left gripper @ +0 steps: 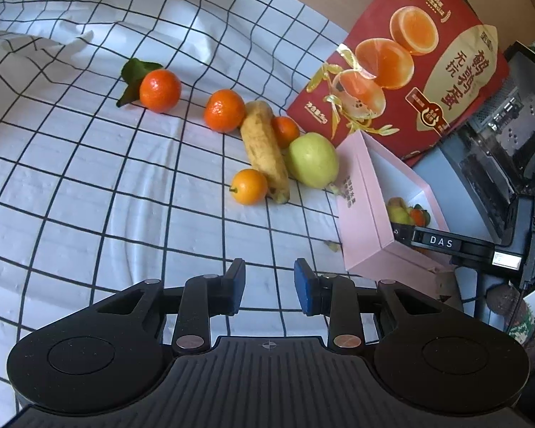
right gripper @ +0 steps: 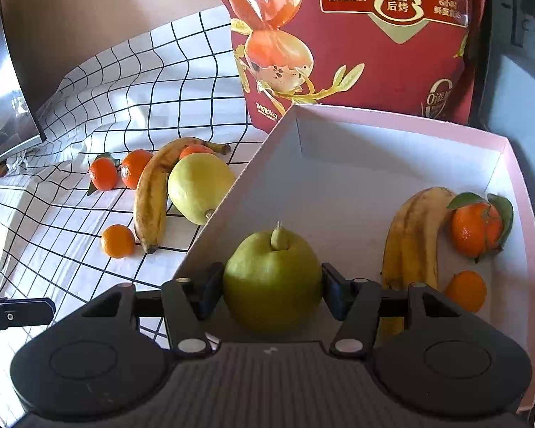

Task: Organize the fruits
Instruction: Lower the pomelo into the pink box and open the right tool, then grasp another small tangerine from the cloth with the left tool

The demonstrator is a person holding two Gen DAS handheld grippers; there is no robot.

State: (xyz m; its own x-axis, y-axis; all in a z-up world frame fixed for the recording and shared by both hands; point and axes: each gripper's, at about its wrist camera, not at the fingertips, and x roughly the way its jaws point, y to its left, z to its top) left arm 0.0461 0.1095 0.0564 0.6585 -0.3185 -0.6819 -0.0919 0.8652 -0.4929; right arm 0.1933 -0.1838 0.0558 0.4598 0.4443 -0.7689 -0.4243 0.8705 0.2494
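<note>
My right gripper (right gripper: 271,280) is shut on a green pear (right gripper: 273,271), stem up, low inside the pink box (right gripper: 339,164) near its left wall. Two bananas (right gripper: 410,239), a leafy mandarin (right gripper: 476,230) and a small orange (right gripper: 465,290) lie in the box. My left gripper (left gripper: 269,274) hangs open over the checked cloth (left gripper: 89,178) with nothing between its blue pads. Ahead of it lie a banana (left gripper: 264,149), a green apple (left gripper: 314,159), a small orange (left gripper: 249,186), two mandarins (left gripper: 224,110) and a leafy mandarin (left gripper: 159,90).
A tall red snack bag (left gripper: 403,64) stands behind the pink box (left gripper: 360,207) and the fruit pile. Dark electronic equipment (left gripper: 499,149) sits to the right past the box. A dark monitor edge (right gripper: 7,100) borders the cloth at the left.
</note>
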